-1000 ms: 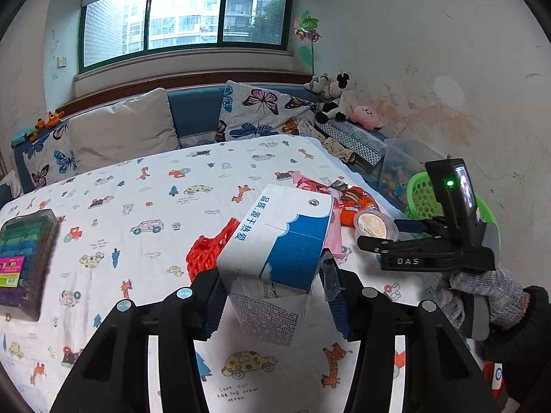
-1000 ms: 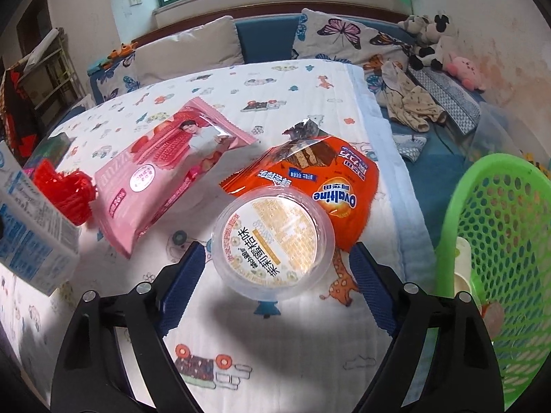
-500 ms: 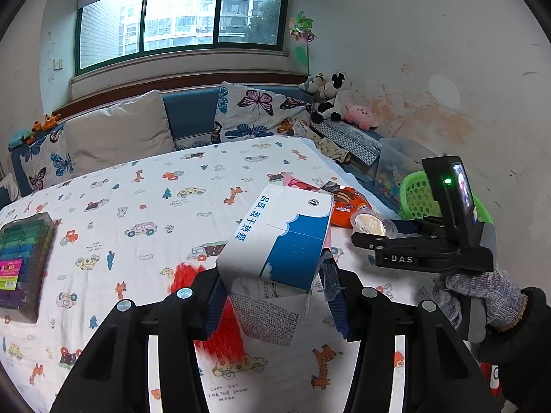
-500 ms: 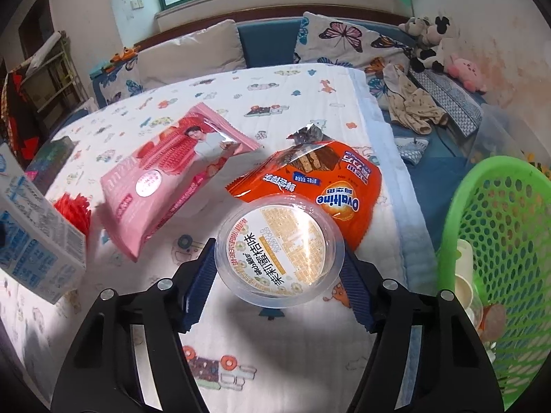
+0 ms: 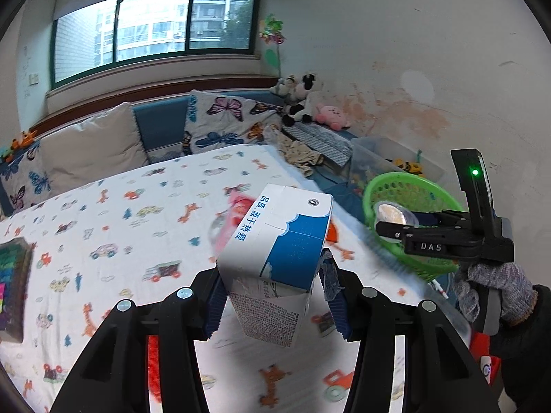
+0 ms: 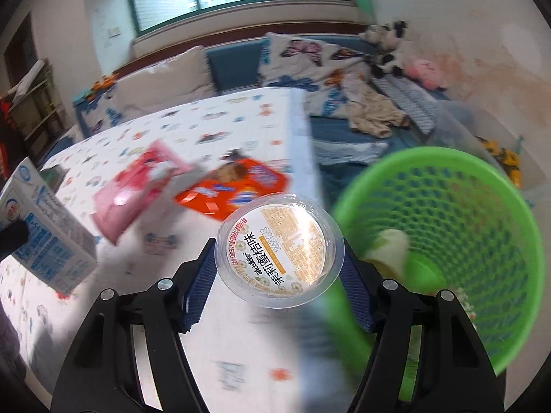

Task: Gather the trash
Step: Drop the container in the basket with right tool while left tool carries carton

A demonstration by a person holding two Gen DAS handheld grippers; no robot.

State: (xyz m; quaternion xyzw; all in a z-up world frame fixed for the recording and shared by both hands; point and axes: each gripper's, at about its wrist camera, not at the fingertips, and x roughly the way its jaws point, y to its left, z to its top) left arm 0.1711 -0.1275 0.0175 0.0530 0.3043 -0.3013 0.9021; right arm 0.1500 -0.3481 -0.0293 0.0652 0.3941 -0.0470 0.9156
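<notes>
My left fingers point(image 5: 272, 296) clamp a blue-and-white carton point(image 5: 275, 241), lifted over the bed point(image 5: 103, 227); its long axis runs away from me and tilts up, flat top far, printed lower end near. Blue Chinese characters run along its edge.

My right fingers point(image 6: 279, 272), having just closed in, pinch a clear round tub point(image 6: 279, 254) by its sides, lid facing the camera, Chinese print and a date code on the label. It hangs at the bed edge, just beside the green mesh basket point(image 6: 482, 213), which already holds a pale item, too blurred to name.

Further out on the sheet: orange packet point(image 6: 234, 189), pink packet point(image 6: 134, 189), touching, both blurred. "DAS" reads on the right gripper body, seen from the left wrist.
</notes>
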